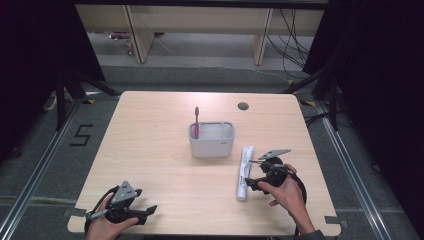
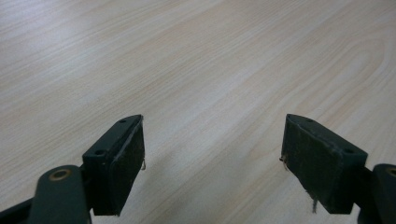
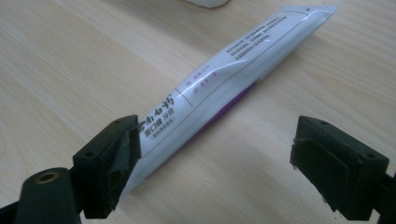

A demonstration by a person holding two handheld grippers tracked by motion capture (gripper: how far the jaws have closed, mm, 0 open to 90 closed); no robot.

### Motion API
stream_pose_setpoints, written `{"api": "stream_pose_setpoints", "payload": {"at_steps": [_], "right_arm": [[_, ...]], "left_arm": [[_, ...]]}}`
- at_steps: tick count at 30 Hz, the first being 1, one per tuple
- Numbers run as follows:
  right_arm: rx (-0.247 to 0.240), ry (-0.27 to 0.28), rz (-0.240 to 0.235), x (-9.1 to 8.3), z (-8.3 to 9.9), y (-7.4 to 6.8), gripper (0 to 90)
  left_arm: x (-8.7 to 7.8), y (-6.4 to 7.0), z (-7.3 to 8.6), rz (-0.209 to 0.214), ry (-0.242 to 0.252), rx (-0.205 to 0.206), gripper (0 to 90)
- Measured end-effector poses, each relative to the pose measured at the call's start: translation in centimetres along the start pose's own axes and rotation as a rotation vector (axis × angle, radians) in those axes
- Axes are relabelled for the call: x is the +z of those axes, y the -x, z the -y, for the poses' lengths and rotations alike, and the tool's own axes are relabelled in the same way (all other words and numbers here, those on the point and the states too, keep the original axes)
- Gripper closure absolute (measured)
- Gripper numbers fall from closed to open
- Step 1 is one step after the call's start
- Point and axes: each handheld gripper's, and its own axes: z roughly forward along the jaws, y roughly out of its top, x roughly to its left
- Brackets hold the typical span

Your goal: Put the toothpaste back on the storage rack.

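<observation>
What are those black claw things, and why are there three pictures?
A person sits at a wooden table holding a squeeze tool, called a gripper, in each hand. The high view looks down from above. The other two come from small cameras riding on the grippers.

The left gripper is open over bare wood, holding nothing. The right gripper is open too, its jaws on either side of a white toothpaste tube lying flat on the table; it has not squeezed it. Farther back stands a grey holder with a red toothbrush upright inside.

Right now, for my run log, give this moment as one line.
right gripper: open beside white toothpaste tube | left gripper: open, idle | pink toothbrush: in grey caddy
</observation>
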Motion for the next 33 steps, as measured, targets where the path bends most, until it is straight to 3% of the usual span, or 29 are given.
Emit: {"api": "stream_pose_setpoints", "payload": {"at_steps": [3, 11, 19, 22, 29, 33], "right_arm": [[0.008, 0.007, 0.0, 0.6, -0.3, -0.3, 16.1], [0.028, -0.051, 0.016, 1.6, -1.4, -0.8, 16.5], [0.005, -0.089, 0.055, 2.9, -2.6, -1.3, 16.4], [-0.021, -0.104, 0.085, 3.3, -2.9, -1.3, 16.0], [-0.008, -0.14, 0.084, 4.1, -3.1, -1.6, 17.8], [-0.028, -0.14, 0.082, 4.3, -3.1, -1.3, 22.2]], "left_arm": [[0.0, 0.0, 0.0, 0.001, 0.0, 0.003, 21.2], [0.0, -0.1, -0.1, 0.001, -0.014, 0.019, 21.2], [0.0, -0.2, -0.1, 0.0, -0.015, 0.025, 21.2], [0.0, -0.1, -0.1, -0.007, 0.005, 0.008, 21.3], [-0.1, -0.2, -0.2, -0.002, -0.003, 0.015, 21.4], [-0.1, -0.3, -0.1, -0.007, 0.002, 0.009, 21.5]]}}
